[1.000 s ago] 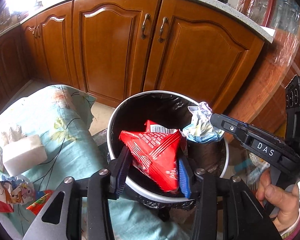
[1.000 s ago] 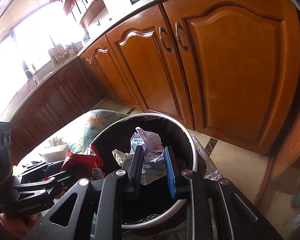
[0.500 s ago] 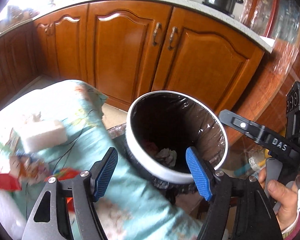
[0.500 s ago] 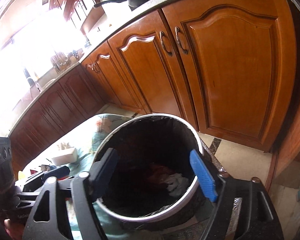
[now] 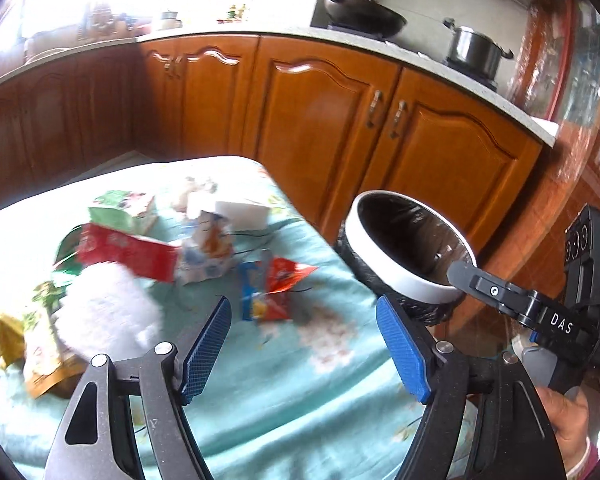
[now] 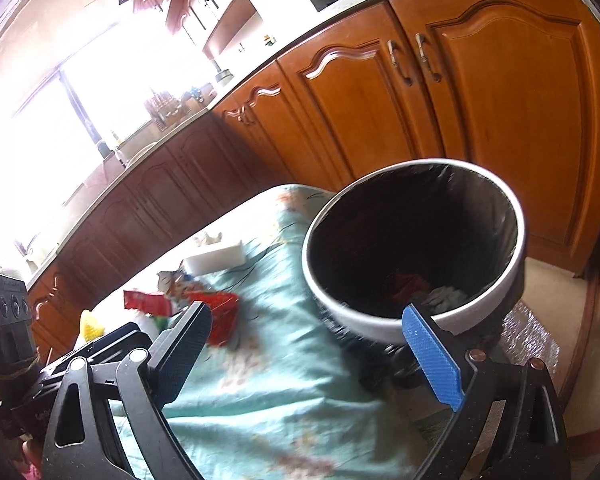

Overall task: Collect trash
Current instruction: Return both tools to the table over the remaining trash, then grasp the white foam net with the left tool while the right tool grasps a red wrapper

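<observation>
A white-rimmed bin (image 5: 384, 276) with a black liner stands at the right end of a table under a teal cloth (image 5: 300, 392). In the right wrist view a red bag (image 6: 408, 284) and crumpled paper (image 6: 448, 294) lie at the bottom of the bin (image 6: 384, 330). On the cloth lie a red carton (image 5: 128, 250), a red and blue wrapper (image 5: 276, 288), a white wad (image 5: 104, 312), a crumpled wrapper (image 5: 208, 248) and a yellow-brown bag (image 5: 40, 360). My left gripper (image 5: 302, 312) hangs over the cloth, jaws opening, nothing between them. My right gripper (image 6: 306, 316) is beside the bin's near rim, jaws opening and empty.
A white box (image 5: 242, 214) sits near the cloth's far edge. Wooden cabinets (image 5: 340, 128) run behind the table and bin, with a wok (image 5: 364, 16) and a pot (image 5: 476, 48) on the counter. A person's hand (image 5: 568, 412) holds the right gripper's handle at the lower right.
Both grippers opened and let go: the red bag and the crumpled paper dropped into the bin. Both views then swung left, away from the bin toward the littered cloth.
</observation>
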